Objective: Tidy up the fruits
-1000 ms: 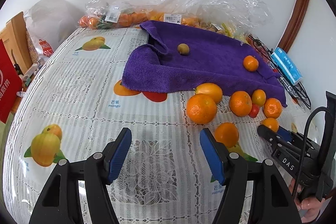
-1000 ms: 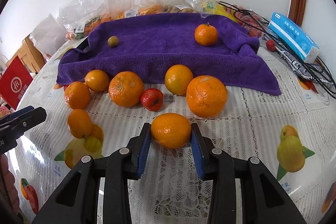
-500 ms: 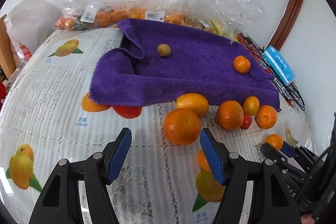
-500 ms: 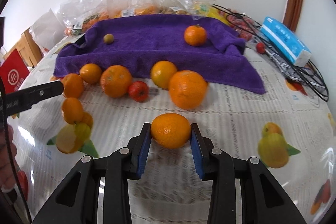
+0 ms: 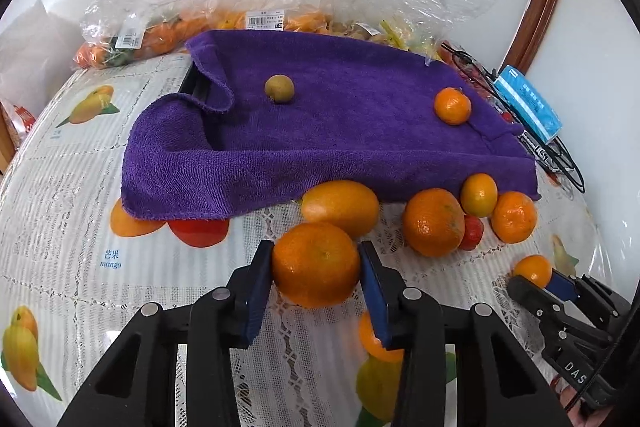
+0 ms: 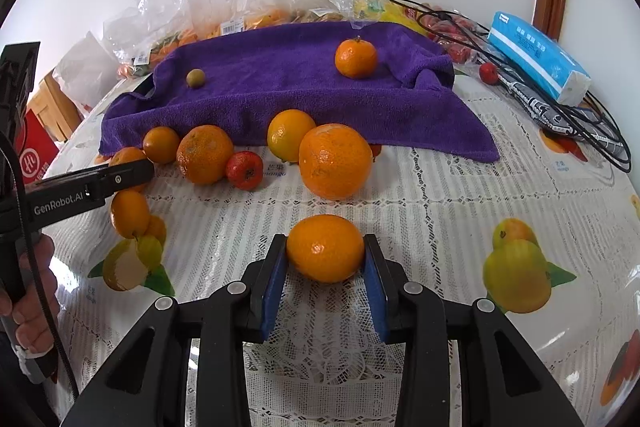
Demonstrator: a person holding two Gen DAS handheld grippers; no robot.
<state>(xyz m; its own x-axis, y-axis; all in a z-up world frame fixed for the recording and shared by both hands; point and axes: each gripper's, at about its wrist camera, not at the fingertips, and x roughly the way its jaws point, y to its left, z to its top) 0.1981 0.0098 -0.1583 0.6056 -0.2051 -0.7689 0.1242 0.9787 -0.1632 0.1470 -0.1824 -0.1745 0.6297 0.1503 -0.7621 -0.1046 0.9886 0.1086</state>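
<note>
Two grips are set: your left gripper (image 5: 316,267) has just been closing onto the large round orange (image 5: 316,264) on the bench (image 5: 60,227), so lift straight, clear of the oval yellow-orange fruit (image 5: 340,207) behind; your right gripper (image 6: 325,259) clamps a small smooth mandarin (image 6: 325,247). Only the right view shows your hand (image 6: 28,315).

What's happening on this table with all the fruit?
A person is sorting fruit with a gripper in each hand. The left gripper has just been closing its jaws around a large orange near the purple towel. The right gripper is clamped on a smaller orange. Two fruits lie on the towel; several more sit loose along its front edge.
</note>
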